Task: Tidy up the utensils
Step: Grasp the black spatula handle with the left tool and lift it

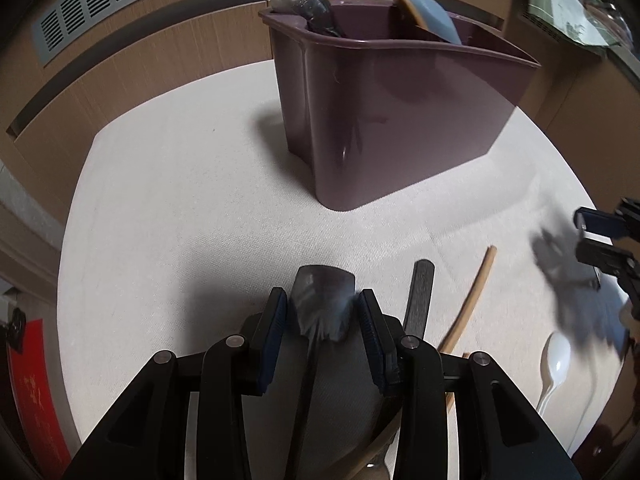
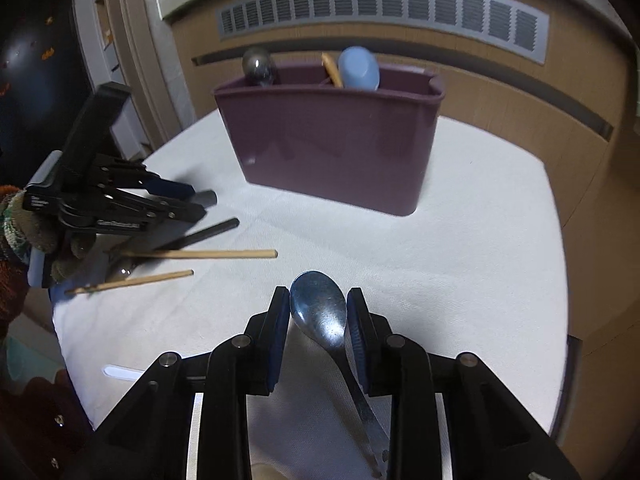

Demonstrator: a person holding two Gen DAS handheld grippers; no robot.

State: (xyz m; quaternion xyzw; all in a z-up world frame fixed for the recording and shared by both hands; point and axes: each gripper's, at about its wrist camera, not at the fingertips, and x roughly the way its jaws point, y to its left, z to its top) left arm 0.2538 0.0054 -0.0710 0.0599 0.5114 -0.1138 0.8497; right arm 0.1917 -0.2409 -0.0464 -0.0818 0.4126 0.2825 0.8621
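The left gripper (image 1: 323, 312) clamps a dark flat utensil end (image 1: 322, 300), blurred, both pads pressing its sides. The right gripper (image 2: 318, 312) holds a metal spoon (image 2: 320, 314) by the bowl, jaws narrow, pads touching it on both sides; its handle runs back beneath the fingers.

The purple holder (image 2: 332, 140) stands upright toward the far side of the round white table (image 2: 480, 260), with bare cloth all around it and a wide clear stretch between it and both grippers. The table's far edge sits close behind the holder; beyond it runs a brown wall with a vent grille (image 2: 384, 12).

In the holder: one grey spoon (image 2: 258, 66) at the left end, one blue spoon (image 2: 359, 68) and one wooden stick (image 2: 332, 70) further right.

Loose on the cloth near the left gripper: two wooden chopsticks (image 2: 200, 255), one black stick (image 2: 208, 232), one white plastic spoon (image 1: 554, 364). The pile lies near the table's edge.
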